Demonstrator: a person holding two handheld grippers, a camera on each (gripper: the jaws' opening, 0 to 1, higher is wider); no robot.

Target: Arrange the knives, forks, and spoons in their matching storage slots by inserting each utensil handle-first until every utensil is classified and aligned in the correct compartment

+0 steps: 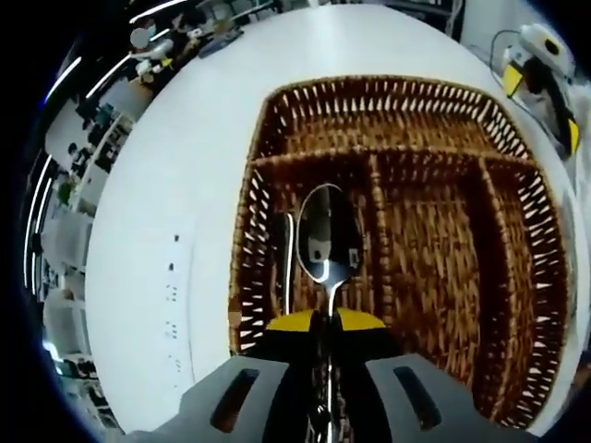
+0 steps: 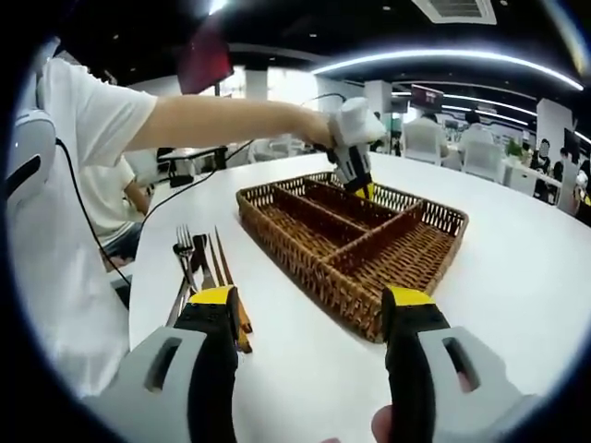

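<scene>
- Spoon (image 1: 327, 235) sits at the centre of the left gripper view, bowl toward the top of the frame, its thin stem running down between the yellow-tipped jaws of the left gripper (image 1: 326, 320), which we see closed tight on it.
- We see the spoon's bowl hanging over the left-hand long slot of the wicker tray (image 1: 397, 120); whether it touches the weave we cannot tell.
- From this view we look nearly straight down into the tray: one cross compartment along the upper part of the frame and long slots running below it, all on a white table (image 1: 175, 185).
- In the right gripper view we get the wider scene: the tray (image 2: 305, 268) lies in the middle of the frame, and the left gripper (image 2: 362, 189) dips into its far end, carried by a person's bare arm (image 2: 222, 120) reaching in from the left.
- At lower left of that frame we find loose utensils on the table: a fork (image 2: 185, 251) and beside it a couple of knives (image 2: 220, 258), just outside the tray.
- We see the right gripper (image 2: 319, 309) with its jaws spread wide apart, gripping nothing, hovering above the table (image 2: 517, 268) short of the tray's near corner.
</scene>
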